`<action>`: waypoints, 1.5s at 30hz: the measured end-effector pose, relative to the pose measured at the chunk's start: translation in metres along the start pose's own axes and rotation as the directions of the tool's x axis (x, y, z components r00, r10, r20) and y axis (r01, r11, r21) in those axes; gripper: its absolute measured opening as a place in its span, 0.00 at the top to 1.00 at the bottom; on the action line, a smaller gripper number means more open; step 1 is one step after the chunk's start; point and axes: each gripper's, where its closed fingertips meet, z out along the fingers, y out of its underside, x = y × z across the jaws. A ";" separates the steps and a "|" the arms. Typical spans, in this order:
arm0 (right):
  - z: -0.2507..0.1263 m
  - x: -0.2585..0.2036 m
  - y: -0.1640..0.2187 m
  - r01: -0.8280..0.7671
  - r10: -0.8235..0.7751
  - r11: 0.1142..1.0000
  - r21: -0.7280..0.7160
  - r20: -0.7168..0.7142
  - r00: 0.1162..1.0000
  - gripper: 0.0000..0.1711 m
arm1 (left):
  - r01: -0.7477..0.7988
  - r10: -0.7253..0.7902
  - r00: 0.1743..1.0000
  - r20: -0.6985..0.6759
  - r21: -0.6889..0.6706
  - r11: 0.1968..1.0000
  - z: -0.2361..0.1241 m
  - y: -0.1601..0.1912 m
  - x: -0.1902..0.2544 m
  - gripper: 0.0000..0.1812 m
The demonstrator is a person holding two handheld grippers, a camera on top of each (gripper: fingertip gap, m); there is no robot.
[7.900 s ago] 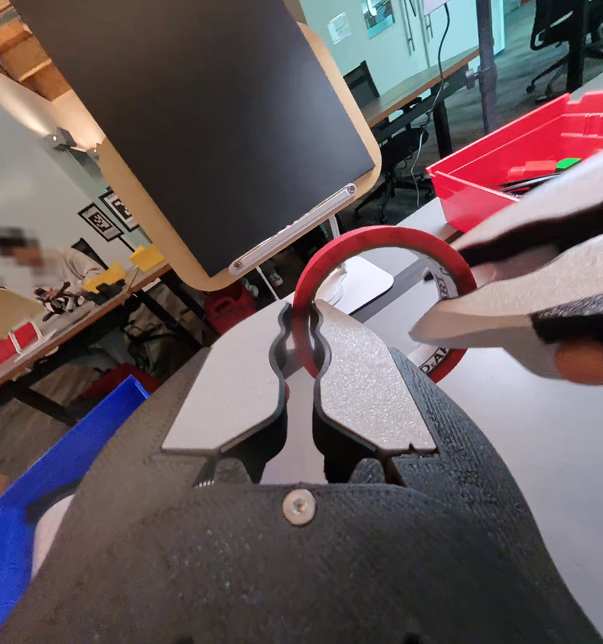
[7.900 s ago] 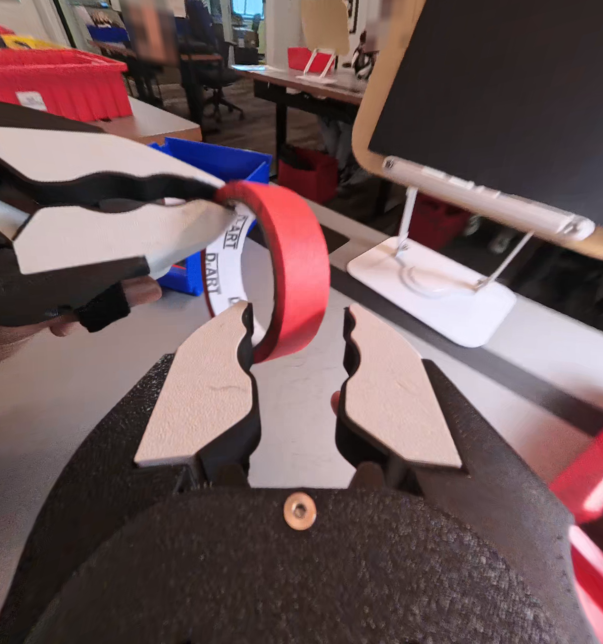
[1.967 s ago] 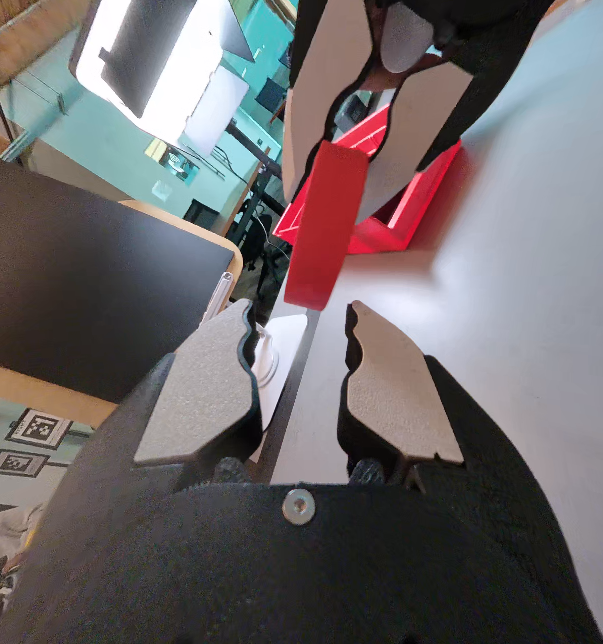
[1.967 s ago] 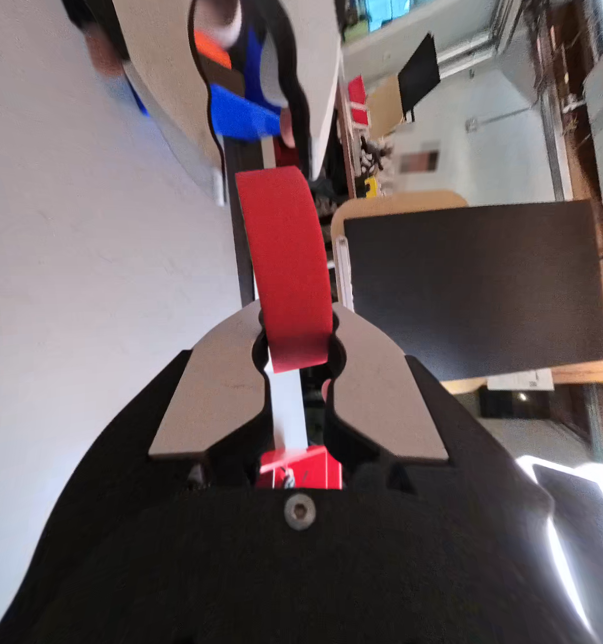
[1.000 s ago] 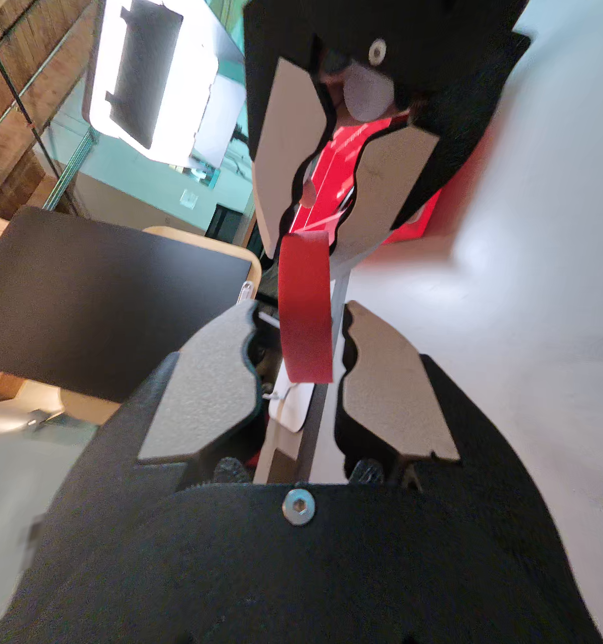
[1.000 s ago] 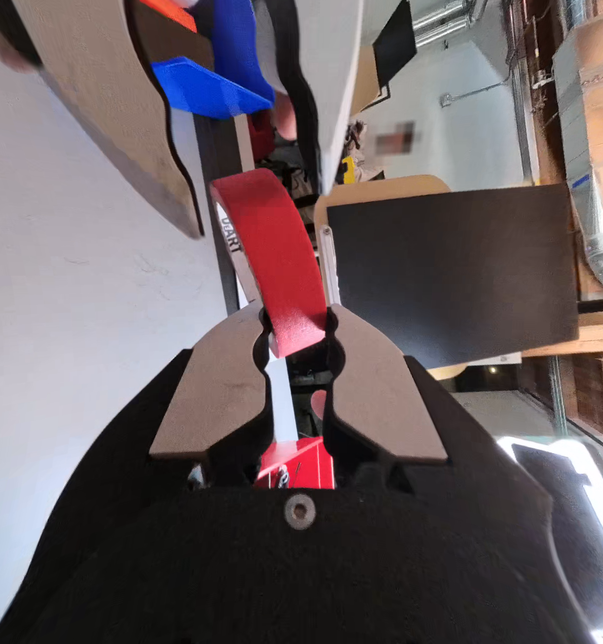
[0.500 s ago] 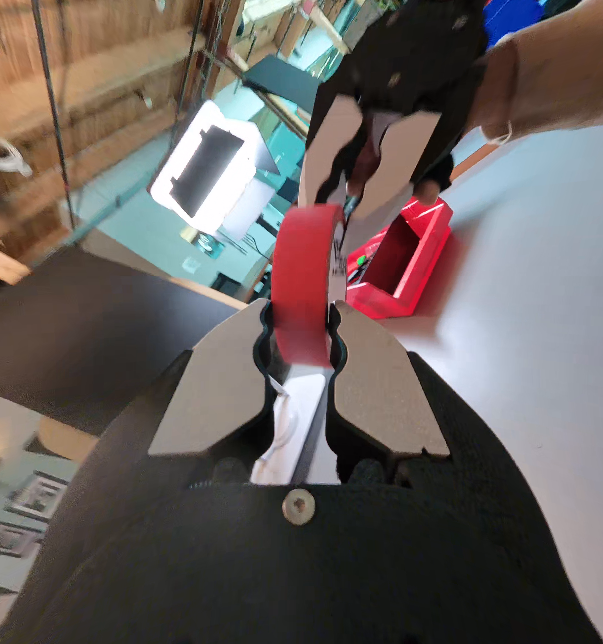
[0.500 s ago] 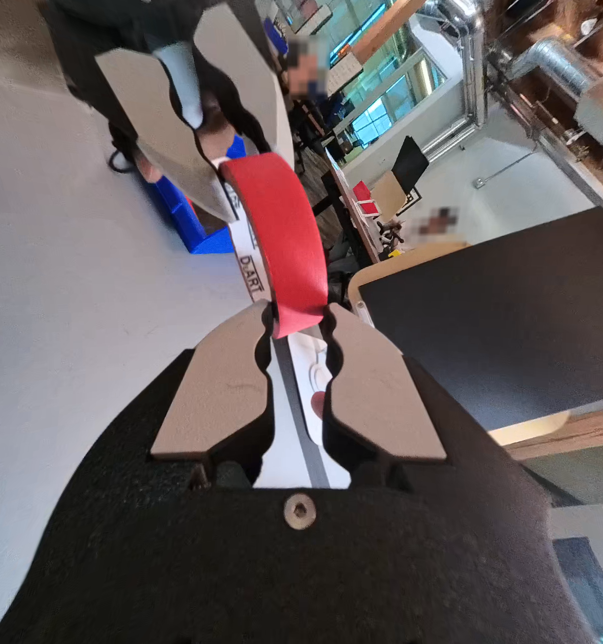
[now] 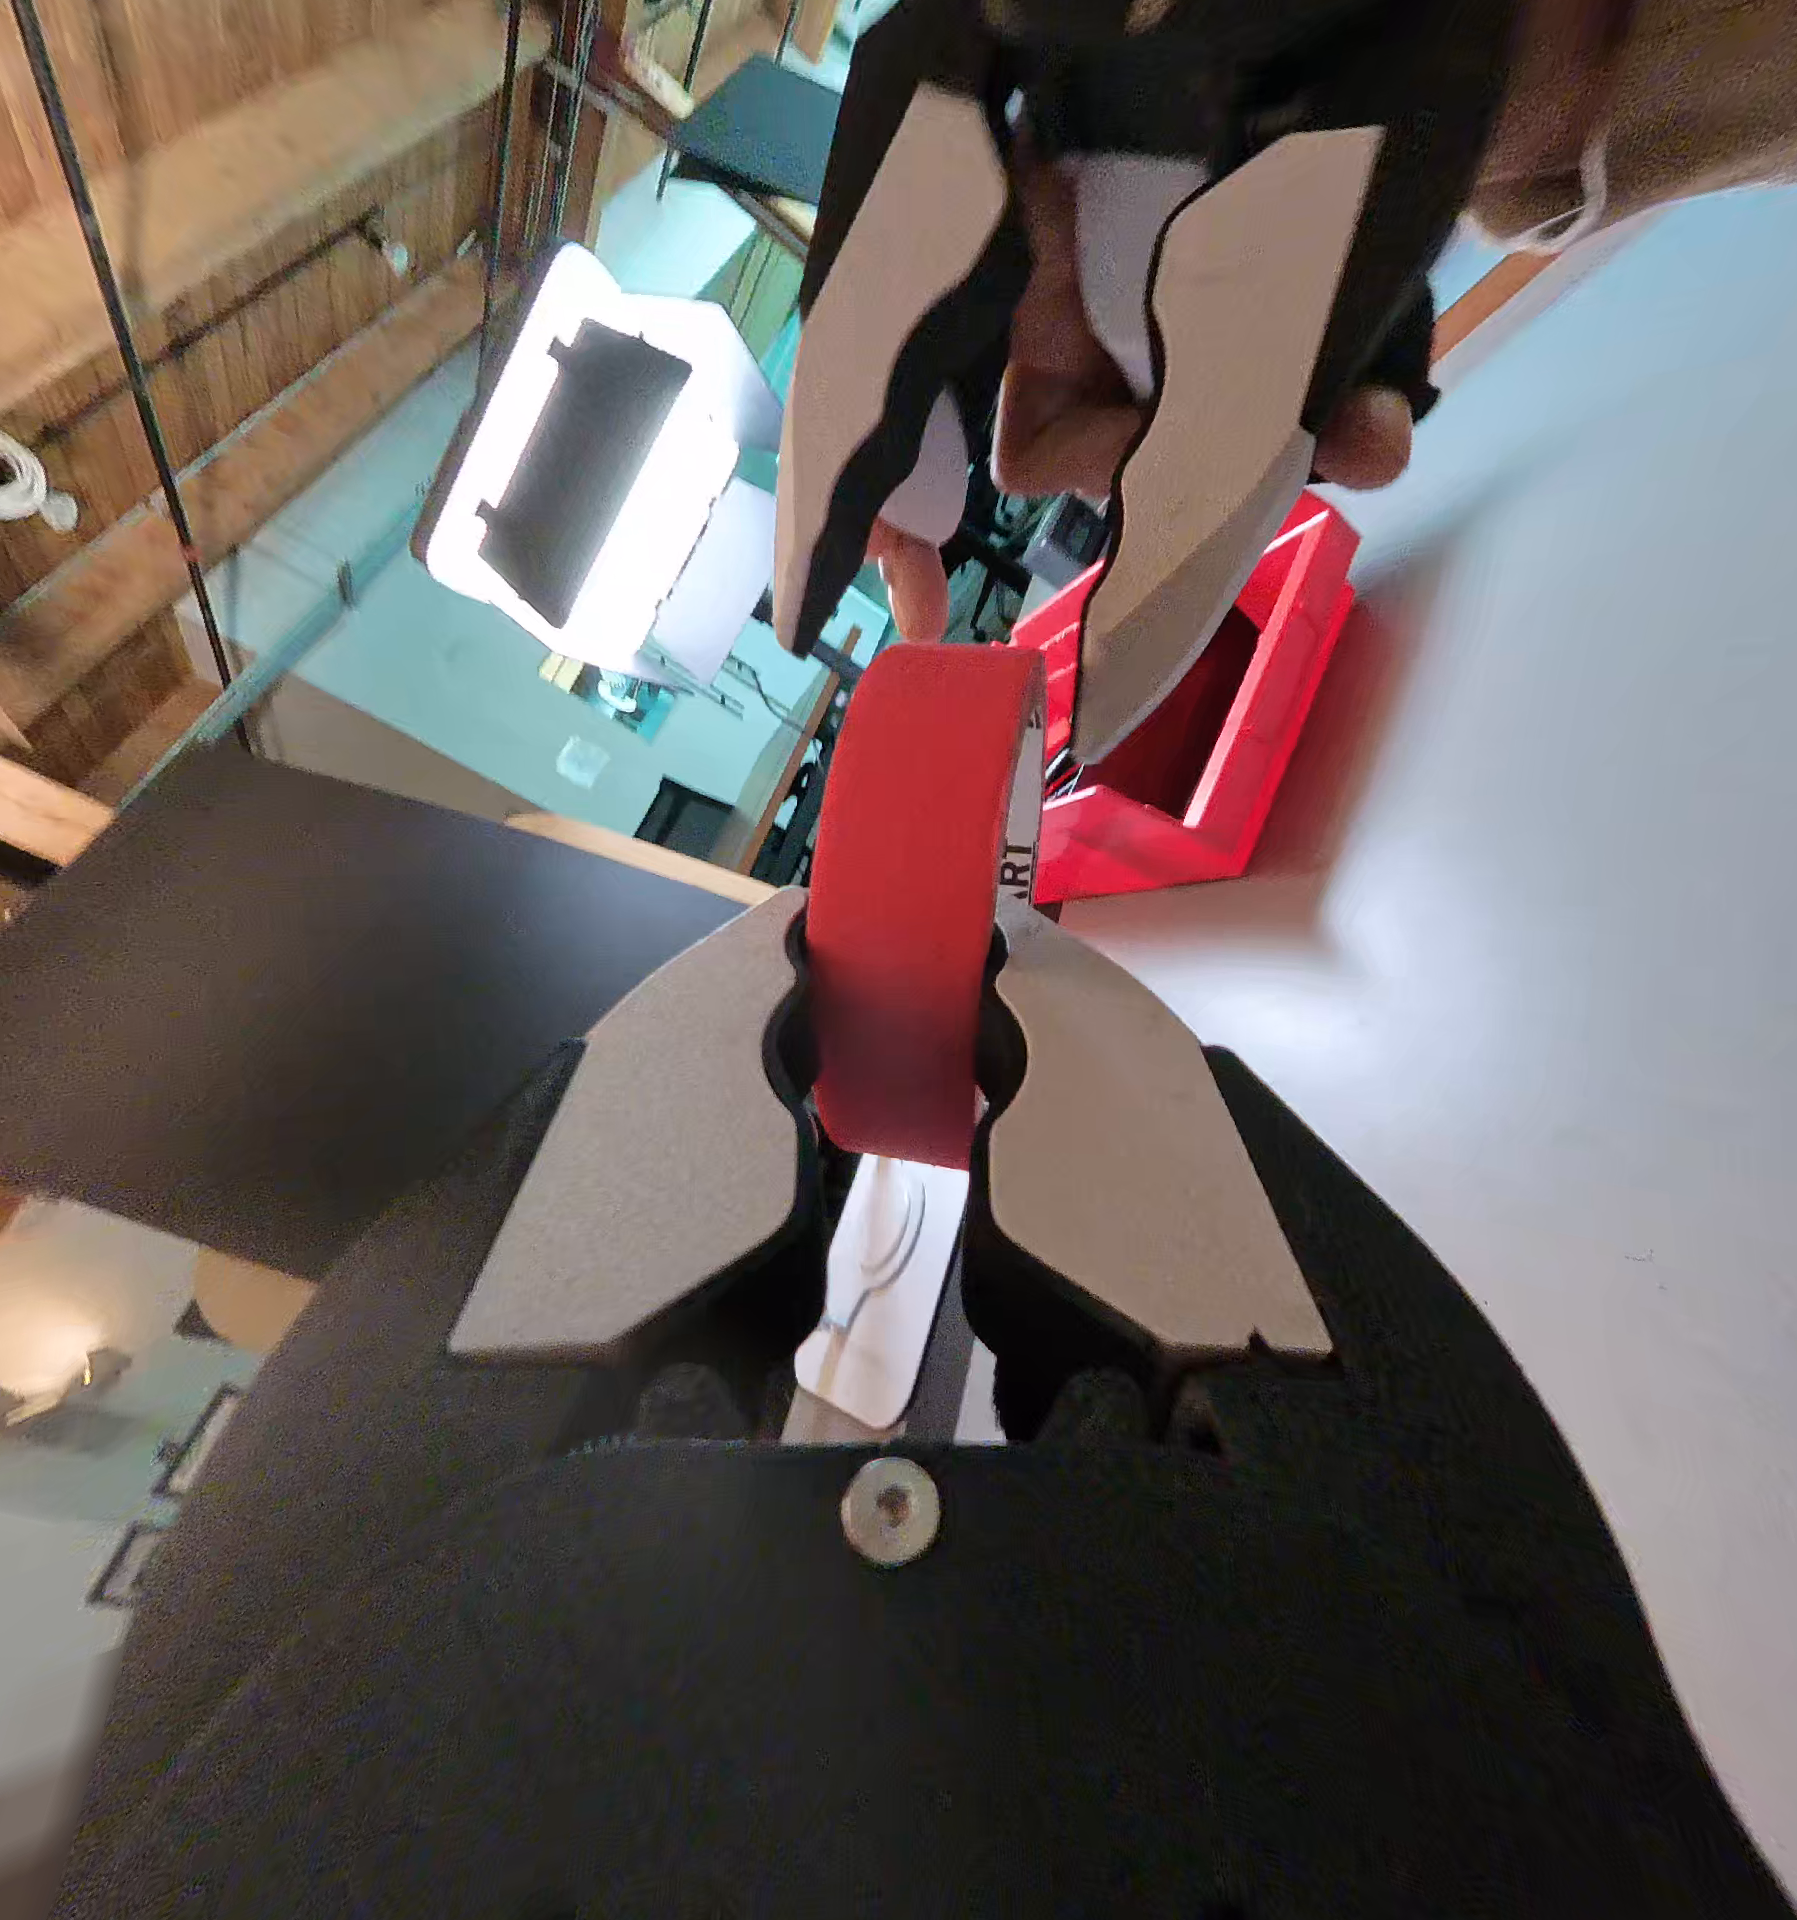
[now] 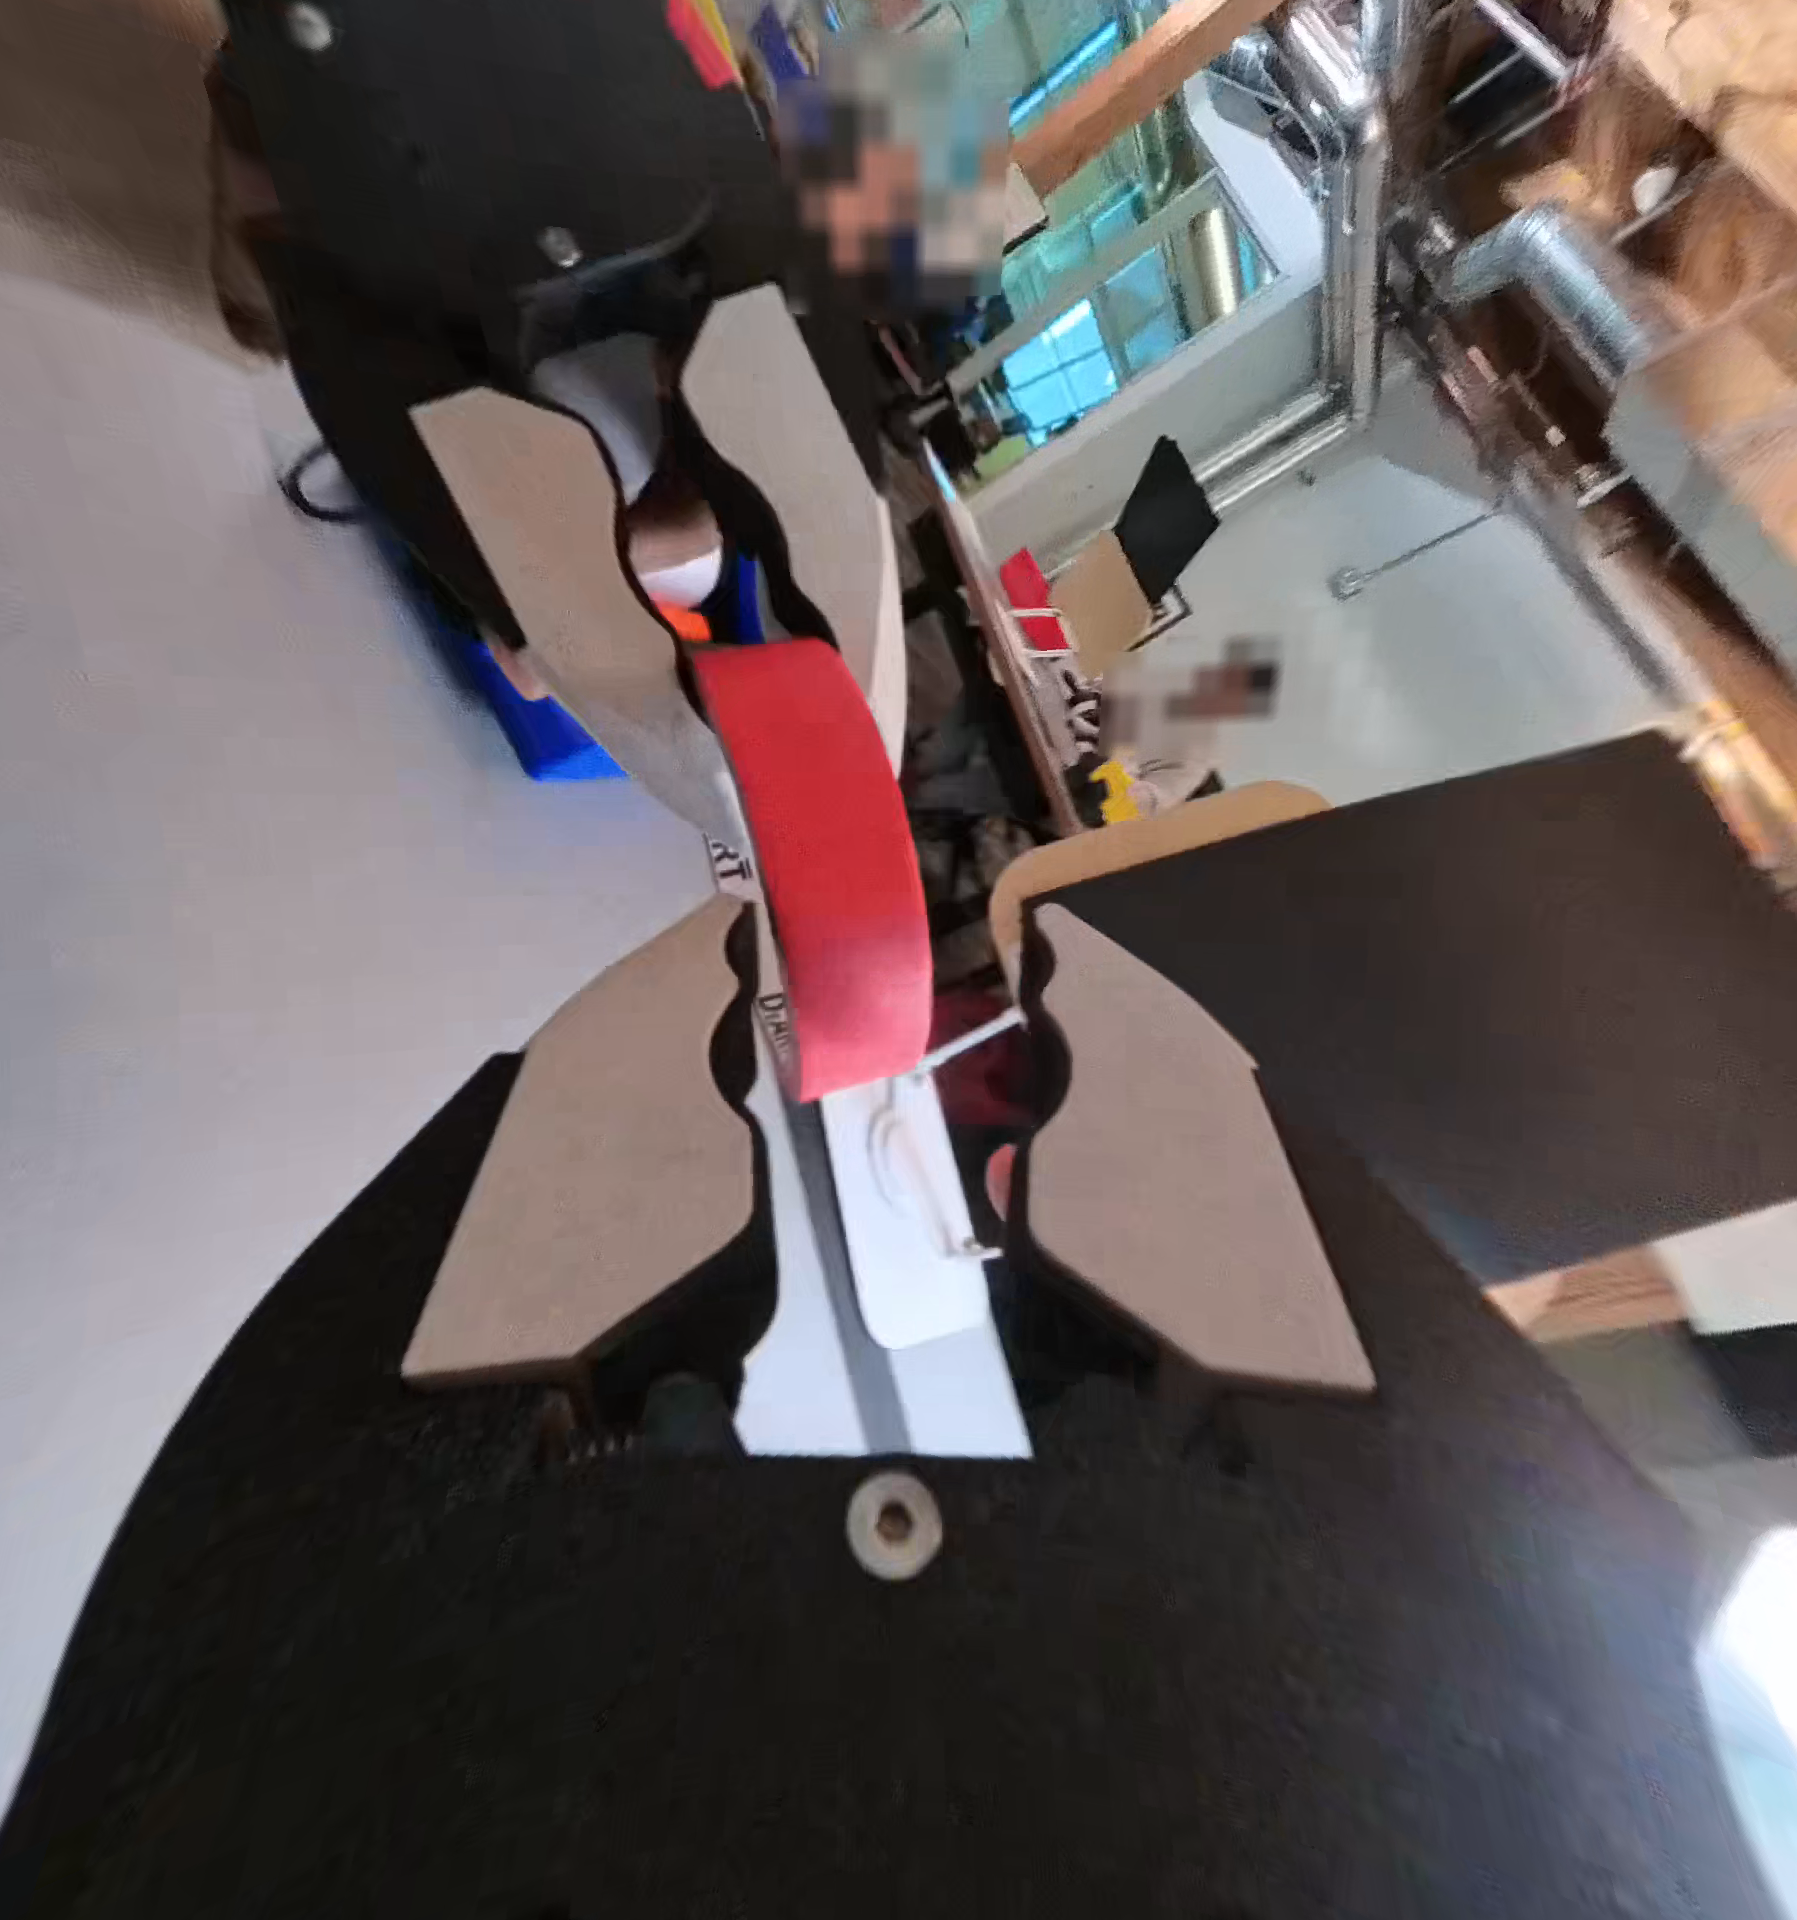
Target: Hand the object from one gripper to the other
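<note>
A red tape roll (image 9: 904,914) is held up over the grey table (image 9: 1600,831). My left gripper (image 9: 899,925) is shut on the near side of its band. In the left wrist view my right gripper (image 9: 941,691) faces me with its jaws spread, its tips at the roll's far edge and not clamping it. In the right wrist view the red tape roll (image 10: 821,831) reaches in between the fingers of my open right gripper (image 10: 889,914), with a gap on the right side. My left gripper (image 10: 795,727) clamps the roll's far end there.
A red bin (image 9: 1216,748) stands on the table behind the roll. A black board with a tan edge (image 9: 302,987) stands on a white base (image 10: 915,1247). A blue bin (image 10: 551,727) lies behind my left gripper. A lit light panel (image 9: 582,457) hangs beyond. The grippers are tip to tip, or close to it.
One second ago my right gripper held the roll and the left was open around it. The left shut on the roll. Since half a second ago the right has opened and let go.
</note>
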 end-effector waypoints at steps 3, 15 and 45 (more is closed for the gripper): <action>-0.010 -0.011 0.004 -0.185 0.171 0.981 0.064 0.178 0.969 0.67 | -0.016 0.016 1.000 0.001 0.085 0.996 -0.006 -0.018 -0.001 0.85; 0.005 -0.015 0.015 0.240 -0.237 0.952 -0.192 0.037 0.971 0.83 | -0.004 -0.001 0.999 -0.040 -0.110 0.994 0.013 0.004 0.015 0.84; -0.018 -0.001 -0.003 -0.235 0.217 0.964 0.122 0.145 0.965 0.74 | 0.218 -0.200 0.975 -0.093 0.254 0.942 -0.020 -0.041 -0.008 0.85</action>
